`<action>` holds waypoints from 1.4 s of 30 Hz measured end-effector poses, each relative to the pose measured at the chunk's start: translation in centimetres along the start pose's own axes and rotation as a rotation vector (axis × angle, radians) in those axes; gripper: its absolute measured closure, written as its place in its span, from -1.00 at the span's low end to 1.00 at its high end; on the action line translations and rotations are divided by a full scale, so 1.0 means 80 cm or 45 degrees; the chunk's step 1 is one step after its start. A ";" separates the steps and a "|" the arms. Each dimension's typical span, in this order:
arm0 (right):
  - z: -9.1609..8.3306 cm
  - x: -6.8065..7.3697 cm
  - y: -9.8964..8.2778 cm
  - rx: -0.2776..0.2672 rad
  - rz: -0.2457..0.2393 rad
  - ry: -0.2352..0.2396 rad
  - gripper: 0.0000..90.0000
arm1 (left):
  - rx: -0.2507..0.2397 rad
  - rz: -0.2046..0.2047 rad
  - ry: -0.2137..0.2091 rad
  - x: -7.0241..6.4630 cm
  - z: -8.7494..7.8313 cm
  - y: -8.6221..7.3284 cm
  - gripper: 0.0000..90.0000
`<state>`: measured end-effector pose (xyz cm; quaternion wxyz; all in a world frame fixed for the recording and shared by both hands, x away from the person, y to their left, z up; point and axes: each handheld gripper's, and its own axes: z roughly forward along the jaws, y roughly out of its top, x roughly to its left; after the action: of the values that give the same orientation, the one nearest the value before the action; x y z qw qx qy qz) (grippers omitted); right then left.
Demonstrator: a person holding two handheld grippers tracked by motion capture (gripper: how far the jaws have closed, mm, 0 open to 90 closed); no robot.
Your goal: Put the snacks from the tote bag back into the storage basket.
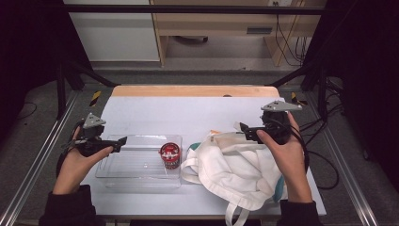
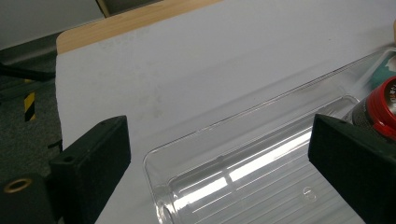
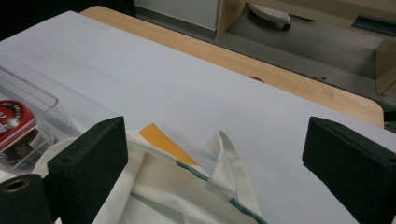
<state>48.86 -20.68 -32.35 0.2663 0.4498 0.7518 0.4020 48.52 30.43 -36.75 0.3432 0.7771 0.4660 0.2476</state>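
A person holds two grippers over a white-covered worktop [image 1: 155,110], both w/ fingers apart and clamped on nothing. Left gripper [image 1: 123,140] hovers at the left end of a clear tray [image 1: 136,181]; in the left gripper view its fingers [image 2: 91,163] straddle the tray's far-left corner. One red-lidded can [image 1: 170,155] stands upright inside the tray at its right end, touching nothing else that can be made out. Right gripper [image 1: 240,127] hangs over the far edge of a cream tote bag [image 1: 235,165], which lies slumped just right of the tray; something orange [image 3: 163,140] peeks from the bag's mouth by a green-trimmed seam. Judged from the layout: unpacking bag into tray looks early, w/ one item across, the rest apparently inside the bag, and neither gripper yet on bag or can.
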 end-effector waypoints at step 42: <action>-0.017 -0.095 -0.111 0.128 0.206 -0.113 -0.84 | 0.077 -0.118 0.080 0.034 0.004 -0.045 -0.88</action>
<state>47.20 -30.39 -38.85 0.2432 0.5392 0.7196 0.3636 47.95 33.96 -39.50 0.3159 0.7565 0.5191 0.2416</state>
